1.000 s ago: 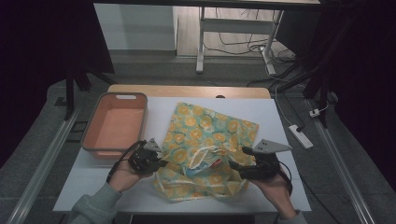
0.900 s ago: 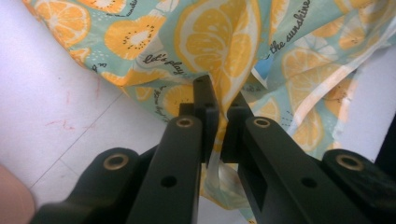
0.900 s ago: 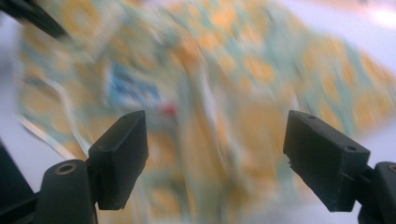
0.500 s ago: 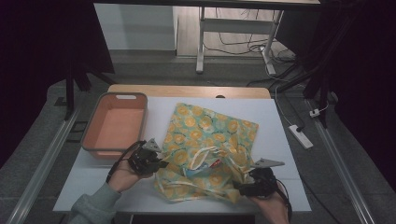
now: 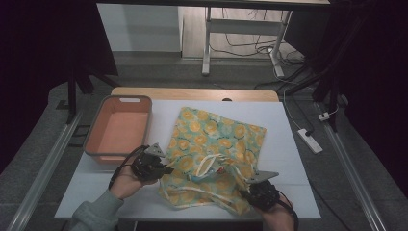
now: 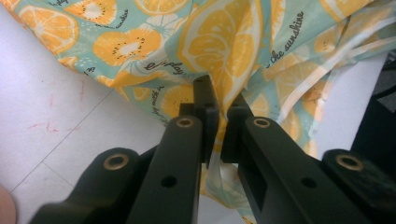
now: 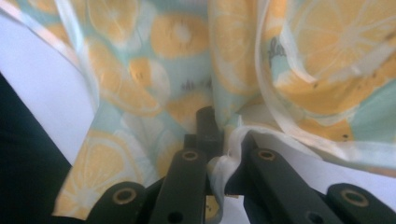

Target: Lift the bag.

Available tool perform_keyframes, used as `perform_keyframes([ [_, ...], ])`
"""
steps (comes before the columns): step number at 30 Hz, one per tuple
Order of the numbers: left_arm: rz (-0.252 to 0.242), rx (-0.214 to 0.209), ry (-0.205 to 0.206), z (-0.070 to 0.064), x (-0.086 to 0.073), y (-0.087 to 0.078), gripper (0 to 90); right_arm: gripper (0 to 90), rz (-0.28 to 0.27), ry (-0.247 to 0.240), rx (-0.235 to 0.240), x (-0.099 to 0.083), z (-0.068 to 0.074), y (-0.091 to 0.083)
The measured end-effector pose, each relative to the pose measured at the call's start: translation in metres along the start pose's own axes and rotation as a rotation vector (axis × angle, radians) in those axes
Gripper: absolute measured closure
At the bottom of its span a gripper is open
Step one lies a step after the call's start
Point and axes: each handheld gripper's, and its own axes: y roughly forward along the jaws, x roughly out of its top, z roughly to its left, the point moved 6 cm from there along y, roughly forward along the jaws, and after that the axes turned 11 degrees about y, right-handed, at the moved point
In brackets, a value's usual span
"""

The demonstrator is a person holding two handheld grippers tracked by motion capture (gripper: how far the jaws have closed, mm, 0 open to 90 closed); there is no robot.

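A teal cloth printed with orange slices lies rumpled on the white table, with white straps looped near its middle. My left gripper is at the cloth's left edge, shut on a fold of the cloth; the fabric is pinched between its black jaws in the left gripper view. My right gripper is at the cloth's near right corner, shut on a white-hemmed edge of the cloth in the right gripper view. The front part of the cloth is bunched between the two grippers.
An orange-lined grey bin stands on the table to the left of the cloth, just beyond my left hand. A white power strip lies on the floor off the table's right side. The table's near edge runs close to both hands.
My right gripper has moved toward the near edge of the table, dragging the cloth's right corner with it. The left gripper has stayed in place.
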Motion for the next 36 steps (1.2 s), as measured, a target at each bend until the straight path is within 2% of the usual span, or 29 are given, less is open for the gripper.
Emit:
perform_keyframes([
  [5, -0.026, -0.005, -0.002, 0.002, 0.001, -0.009, 87.6, 88.1, -0.117, -0.010, 0.026, 0.016, -0.004, -0.019],
  [10, -0.079, -0.008, -0.022, 0.004, 0.004, -0.026, 87.7, 88.4, -0.223, -0.011, 0.036, 0.034, -0.006, -0.042],
  [13, -0.104, -0.009, -0.034, 0.007, 0.004, -0.034, 87.7, 88.4, -0.276, -0.035, 0.036, 0.044, -0.005, -0.054],
  [17, -0.136, -0.003, -0.040, 0.010, 0.008, -0.045, 87.8, 88.4, -0.304, -0.040, 0.022, 0.059, -0.010, -0.061],
  [22, -0.185, 0.013, -0.047, 0.013, 0.012, -0.058, 87.9, 88.5, -0.357, -0.012, 0.033, 0.075, -0.018, -0.073],
  [25, -0.206, 0.021, -0.058, 0.015, 0.013, -0.062, 87.9, 88.5, -0.380, -0.008, 0.031, 0.084, -0.019, -0.079],
  [29, -0.231, 0.041, -0.053, 0.015, 0.016, -0.070, 87.9, 88.6, -0.409, -0.018, 0.031, 0.094, -0.019, -0.085],
  [32, -0.263, 0.050, -0.041, 0.016, 0.024, -0.080, 87.9, 88.7, -0.434, -0.026, 0.033, 0.102, -0.018, -0.092],
  [36, -0.331, 0.055, -0.020, 0.016, 0.040, -0.098, 88.0, 88.7, -0.483, -0.027, 0.027, 0.115, -0.019, -0.108],
])
